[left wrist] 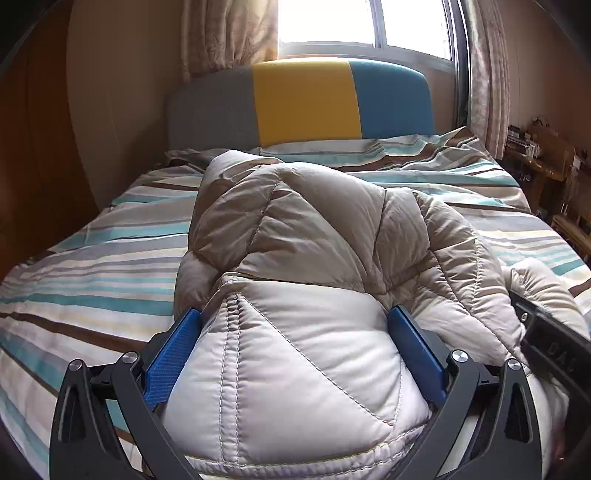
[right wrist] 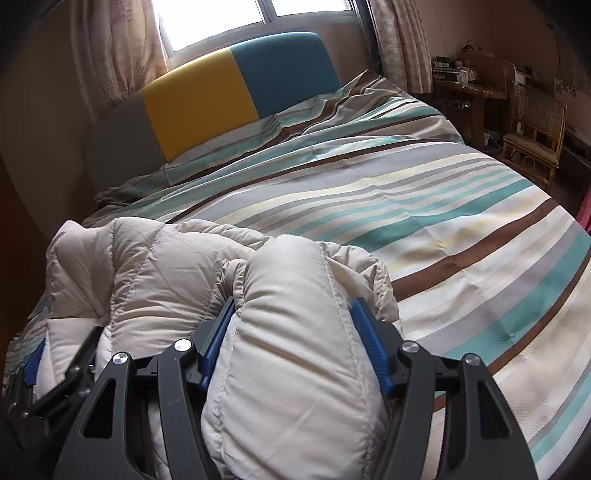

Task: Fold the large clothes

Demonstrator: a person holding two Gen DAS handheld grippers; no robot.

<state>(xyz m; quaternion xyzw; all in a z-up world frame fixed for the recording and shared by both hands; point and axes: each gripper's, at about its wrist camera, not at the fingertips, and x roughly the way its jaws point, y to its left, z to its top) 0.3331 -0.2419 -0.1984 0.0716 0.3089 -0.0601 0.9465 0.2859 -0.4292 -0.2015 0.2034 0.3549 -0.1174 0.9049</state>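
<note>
The left gripper (left wrist: 295, 354) has its blue fingers (left wrist: 170, 362) pinching a fat fold of the puffy beige coat (left wrist: 295, 229). The right gripper (right wrist: 291, 347) pinches another fold. The coat lies bunched on the striped bed (right wrist: 424, 206). Behind stands the headboard (left wrist: 306, 103).

home bedroom, striped bed (right wrist: 369, 192) (curtained window (left wrist: 332, 22))

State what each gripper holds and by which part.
Both grip the beige puffer jacket. The left gripper clamps a thick quilted fold at its near edge; the right gripper clamps a padded roll, possibly a sleeve.
</note>
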